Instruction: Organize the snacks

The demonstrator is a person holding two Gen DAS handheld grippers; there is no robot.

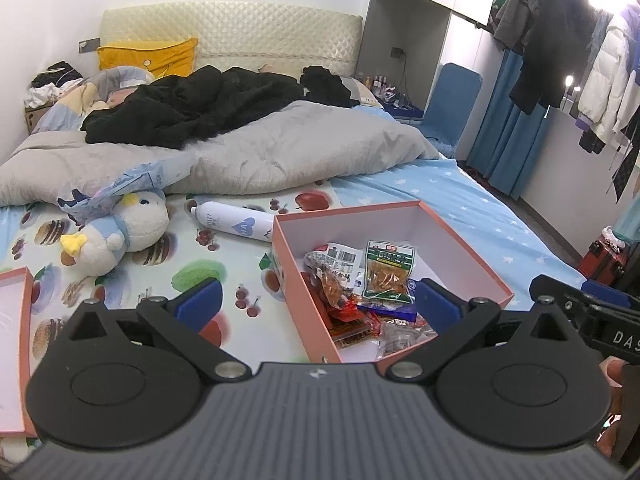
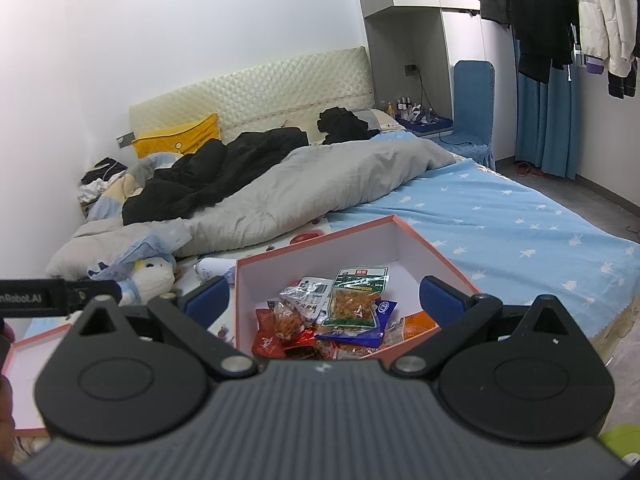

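Left wrist: left gripper (image 1: 318, 302) fingers apart, empty; right gripper (image 2: 324, 300) likewise, above snack box (image 2: 316, 242).

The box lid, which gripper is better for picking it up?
Probably left. The lid lies on the left gripper side, beside the box; the right gripper faces the snacks. Both are open.

Home bedroom | bed (image 1: 460, 184) with quilted cream headboard (image 1: 232, 32), rumpled grey duvet (image 1: 248, 152), yellow pillow (image 1: 148, 54) | coats on a rail (image 1: 560, 36) beside blue curtains (image 1: 508, 136) | bottles crowding the bedside stand (image 2: 424, 120) | plush toy (image 1: 120, 232) on the fruit-print sheet (image 1: 192, 276)
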